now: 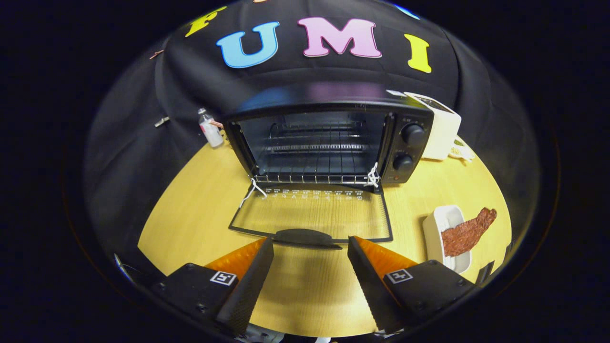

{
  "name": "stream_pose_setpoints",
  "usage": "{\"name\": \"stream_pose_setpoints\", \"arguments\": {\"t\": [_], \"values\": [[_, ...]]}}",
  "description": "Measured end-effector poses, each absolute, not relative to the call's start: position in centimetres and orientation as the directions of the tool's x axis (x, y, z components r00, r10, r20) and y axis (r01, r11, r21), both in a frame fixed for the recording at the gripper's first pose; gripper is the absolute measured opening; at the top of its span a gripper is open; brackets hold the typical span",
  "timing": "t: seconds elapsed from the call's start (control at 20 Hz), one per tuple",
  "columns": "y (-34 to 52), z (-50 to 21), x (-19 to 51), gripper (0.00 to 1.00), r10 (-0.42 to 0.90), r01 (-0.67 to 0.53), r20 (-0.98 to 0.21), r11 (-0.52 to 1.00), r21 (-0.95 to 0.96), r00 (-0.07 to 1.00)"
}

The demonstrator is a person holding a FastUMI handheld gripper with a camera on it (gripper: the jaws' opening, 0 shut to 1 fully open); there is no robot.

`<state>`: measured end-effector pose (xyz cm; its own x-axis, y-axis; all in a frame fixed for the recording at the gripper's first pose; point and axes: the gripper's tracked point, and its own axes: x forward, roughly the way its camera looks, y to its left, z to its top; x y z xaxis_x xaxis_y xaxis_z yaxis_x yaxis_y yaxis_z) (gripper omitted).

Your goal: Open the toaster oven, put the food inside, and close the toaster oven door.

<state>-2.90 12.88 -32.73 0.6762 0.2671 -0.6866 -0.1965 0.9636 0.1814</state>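
tongs (pixel 310 247) in the foreground, fingers spread wide and holding nothing, their tips just short of the door handle (pixel 305 237), with bare worktop (pixel 190 209) between them. left to right beyond: a small bottle (pixel 210 128) against the booth wall (its label too small to read); the toaster oven (pixel 329 138) at centre, its glass door (pixel 312 214) folded flat onto the worktop, wire rack (pixel 314 162) bare, string tied at both hinges; two knobs (pixel 412 135) on the right panel; a white appliance (pixel 443 128) behind. rightmost, the food (pixel 467 231), a reddish-brown strip, lies across a white dish (pixel 436 233), well apart from the oven. stage: opening appears done; loading the food and closing the door remain. writing: a row of pale print along the door's hinge edge and marks by the knobs, none legible.
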Motion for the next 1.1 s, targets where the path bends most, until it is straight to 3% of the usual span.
{"name": "stream_pose_setpoints", "arguments": {"t": [0.3,0.6,0.9,1.1], "values": [[6.6,-27.3,-3.6,0.97,0.351,-0.256,-0.662,0.936,0.240,0.662],[-3.7,-24.1,-3.2,0.97,0.301,-0.221,-0.654,0.954,0.204,0.694],[-12.6,-26.5,-1.7,0.97,0.299,-0.150,-0.713,0.952,0.266,0.634],[-15.1,-31.2,0.0,0.97,0.347,-0.130,-0.767,0.934,0.332,0.539]]}}
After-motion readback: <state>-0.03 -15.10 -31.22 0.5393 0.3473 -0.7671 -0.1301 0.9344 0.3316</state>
